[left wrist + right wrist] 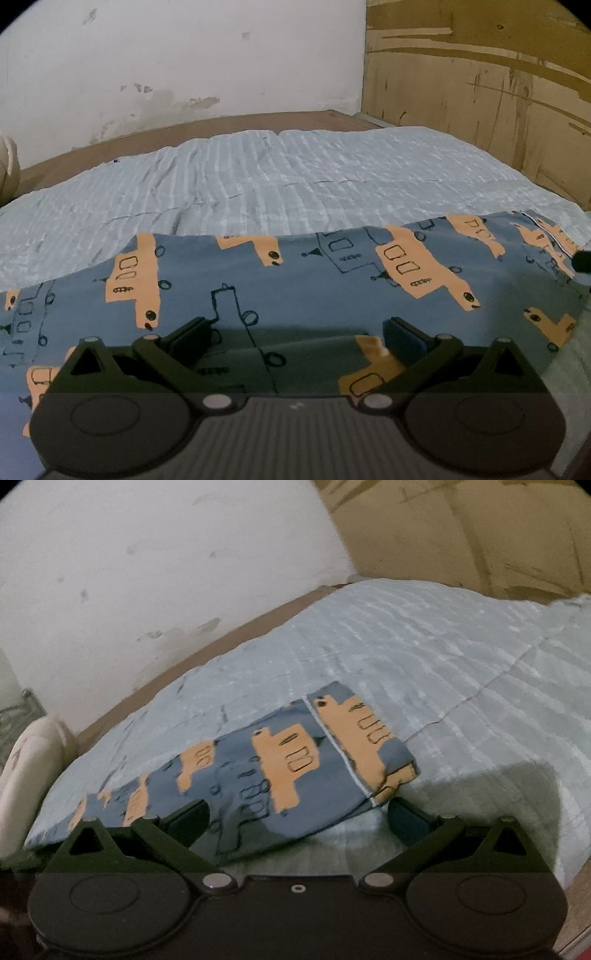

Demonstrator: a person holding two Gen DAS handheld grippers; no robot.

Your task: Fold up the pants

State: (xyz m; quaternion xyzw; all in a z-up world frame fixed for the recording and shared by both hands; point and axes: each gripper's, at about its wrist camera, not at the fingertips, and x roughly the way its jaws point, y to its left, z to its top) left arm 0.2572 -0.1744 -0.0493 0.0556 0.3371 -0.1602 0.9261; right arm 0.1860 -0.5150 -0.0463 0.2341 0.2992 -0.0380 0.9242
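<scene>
White wall [184, 66], scuffed and stained low down, closes the far side of the room we record, and brown wooden boarding [480, 92] with dark streaks meets it at the right corner. Below them we list a wooden bed frame [258, 120], seen as a brown strip along the far edge. Over it lies a pale blue ribbed bedspread [295, 184], wrinkled, with a seam running across it.

Item: the pants [295, 280], blue fabric printed with orange trucks and dark line drawings. In the left wrist view they lie flat across the near part of the bedspread, reaching from the left edge almost to the right. In the right wrist view we see the pants [280, 760] as a long strip running from near left to middle, ending in a banded edge marked by a white stitched line.

Item: the left gripper [295, 332], black, its two fingers spread wide with nothing between them; it sits low over the near part of the pants, and we cannot tell whether it touches the fabric.

Item: the right gripper [299, 812], also spread wide and empty, just near of the banded end of the pants, its left finger [192, 814] against the fabric edge in the picture.

Item: a cream-coloured rounded object [26, 771] at the left edge, which we cannot identify.
</scene>
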